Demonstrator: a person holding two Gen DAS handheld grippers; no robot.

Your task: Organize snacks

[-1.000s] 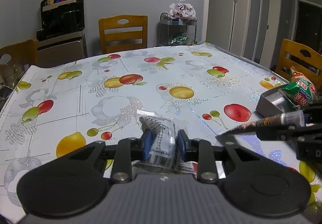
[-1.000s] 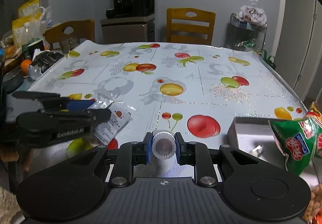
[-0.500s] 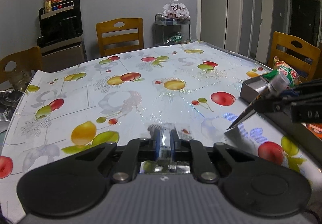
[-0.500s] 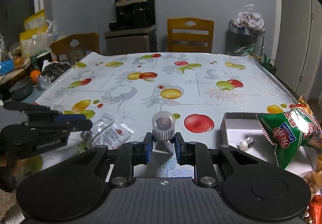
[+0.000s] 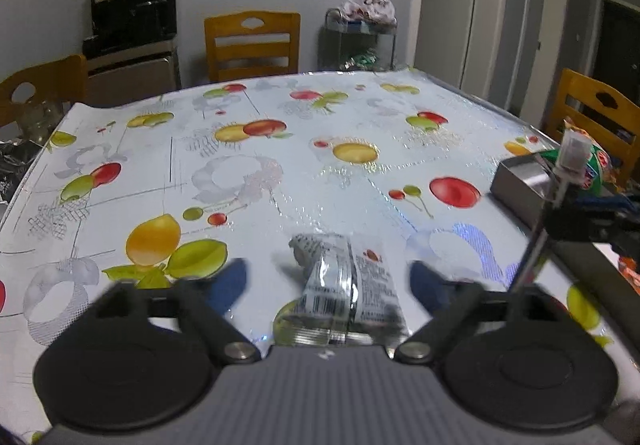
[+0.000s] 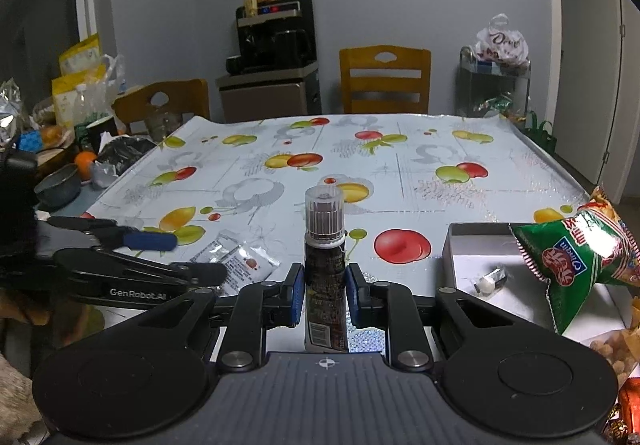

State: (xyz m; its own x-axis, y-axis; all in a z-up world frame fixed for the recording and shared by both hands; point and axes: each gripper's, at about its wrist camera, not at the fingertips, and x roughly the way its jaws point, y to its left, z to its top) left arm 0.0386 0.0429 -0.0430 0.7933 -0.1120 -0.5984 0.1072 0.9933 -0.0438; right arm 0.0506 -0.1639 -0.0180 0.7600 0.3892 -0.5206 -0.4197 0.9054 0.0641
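Observation:
A clear snack packet (image 5: 344, 285) with a barcode lies flat on the fruit-print tablecloth (image 5: 280, 173). My left gripper (image 5: 328, 283) straddles it, its jaws opening wide, and the blurred blue pads (image 5: 228, 281) stand apart from the packet. The right wrist view shows that packet (image 6: 240, 265) beside the left gripper (image 6: 200, 259). My right gripper (image 6: 323, 287) is shut on a dark tube (image 6: 324, 245) with a clear ribbed cap, held upright. The tube (image 5: 572, 157) and right gripper (image 5: 560, 217) also show at the right of the left wrist view.
A metal tray (image 6: 464, 245) at the table's right holds a small wrapped piece (image 6: 490, 281) and a green snack bag (image 6: 580, 261) leaning over its rim. More snacks (image 6: 612, 349) lie near the front right. Wooden chairs (image 6: 384, 81) ring the table; a cluttered side surface (image 6: 60, 149) stands left.
The left jaws went from pinched on the clear packet to wide apart, and the packet now lies loose on the cloth. The right gripper's tube has tilted up to upright.

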